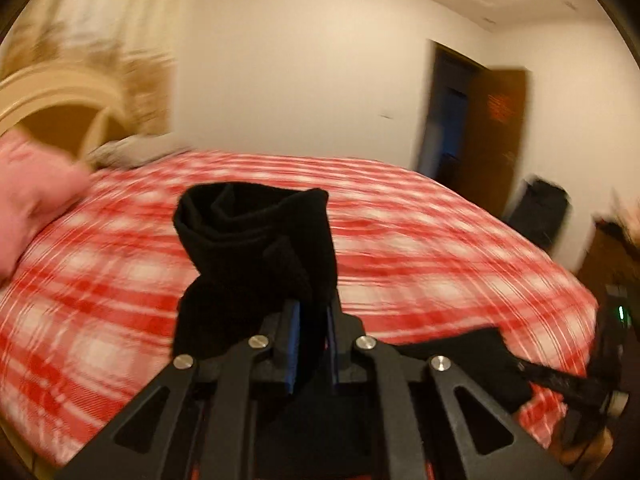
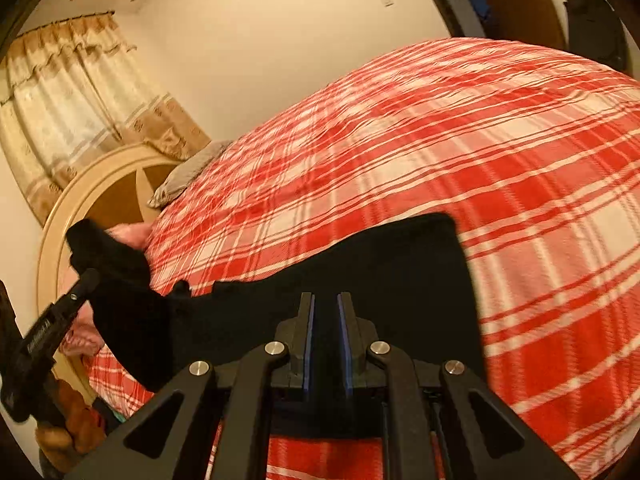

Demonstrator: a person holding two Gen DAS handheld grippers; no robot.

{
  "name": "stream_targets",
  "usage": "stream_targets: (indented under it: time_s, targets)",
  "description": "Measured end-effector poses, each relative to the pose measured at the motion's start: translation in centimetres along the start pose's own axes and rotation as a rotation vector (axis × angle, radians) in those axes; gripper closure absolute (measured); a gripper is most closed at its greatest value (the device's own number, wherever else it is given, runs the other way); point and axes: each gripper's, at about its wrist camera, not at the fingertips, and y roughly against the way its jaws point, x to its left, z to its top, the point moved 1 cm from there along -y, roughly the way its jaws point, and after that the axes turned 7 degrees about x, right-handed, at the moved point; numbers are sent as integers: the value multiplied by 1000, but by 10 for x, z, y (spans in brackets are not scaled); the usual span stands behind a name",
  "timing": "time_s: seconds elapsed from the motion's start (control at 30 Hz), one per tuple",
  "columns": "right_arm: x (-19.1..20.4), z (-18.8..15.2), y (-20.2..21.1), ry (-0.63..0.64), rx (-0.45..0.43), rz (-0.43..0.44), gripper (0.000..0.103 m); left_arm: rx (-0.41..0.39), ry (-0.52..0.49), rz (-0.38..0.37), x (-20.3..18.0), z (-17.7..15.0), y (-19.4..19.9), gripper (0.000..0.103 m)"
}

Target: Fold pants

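Red-and-white checked bedding (image 2: 460, 152) covers a bed that fills both wrist views, with a cream headboard (image 2: 80, 184), a grey pillow (image 2: 188, 176) and curtains (image 2: 80, 92) toward the head end, and a brown door (image 1: 492, 140) in the far wall. Black pants (image 2: 380, 264) are held up between the two tools, over the near part of the bed. The left gripper (image 1: 312, 312) has its blue-lined jaws clamped on a bunched, rolled end of the pants, which stands up straight ahead of the fingers as a crumpled tube. The right gripper (image 2: 325, 300) has its jaws drawn close with black cloth filling the gap between them, so it appears to pinch the flatter end, whose squared corner juts ahead and to its right. From the right gripper the cloth runs leftward as one dark band to the left gripper; the long axis of the pants therefore lies across both tools, side to side, not away from them. Each tool holds one end, so neither is nearer the middle, which sags between them. Any laying-down probably depends on keeping this band taut and level with the near bed edge. Heavy blur in the left wrist view hides finer detail.
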Motion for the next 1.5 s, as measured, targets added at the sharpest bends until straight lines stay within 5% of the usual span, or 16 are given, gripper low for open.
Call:
stream_targets:
  time_s: [0.2,0.43,0.67,0.73,0.8,0.83,0.87,0.9,1.07,1.33,1.5]
  targets:
    - [-25,1,24,-38,-36,-26,91,68,-210,-144,-79,-17,-27,91]
    - [-46,-4,39,-85,-50,-23,91,108,-426,-166,-134,-54,-36,91]
    - [-40,-1,39,-81,-48,59,91,238,-526,-142,-142,-80,-57,87]
    - [-44,0,37,-124,-33,127,91,242,-568,-147,-144,-83,-52,80]
    - [-47,0,39,-164,-25,176,82,252,-594,-178,-143,-86,-46,42]
    - [-48,0,40,-175,-27,187,58,241,-598,-183,-140,-86,-40,30]
    - [-48,0,43,-182,-36,197,36,225,-596,-181,-136,-85,-35,18]
    - [-47,0,46,-187,-57,205,30,212,-589,-179,-130,-83,-28,17]
    - [-21,10,47,-61,-85,185,29,183,-423,-161,-85,-56,-9,17]
    - [2,9,-24,69,66,54,29,178,-64,9,10,-26,-15,17]
    - [14,-6,-39,169,105,-77,61,210,47,96,46,-32,-25,17]
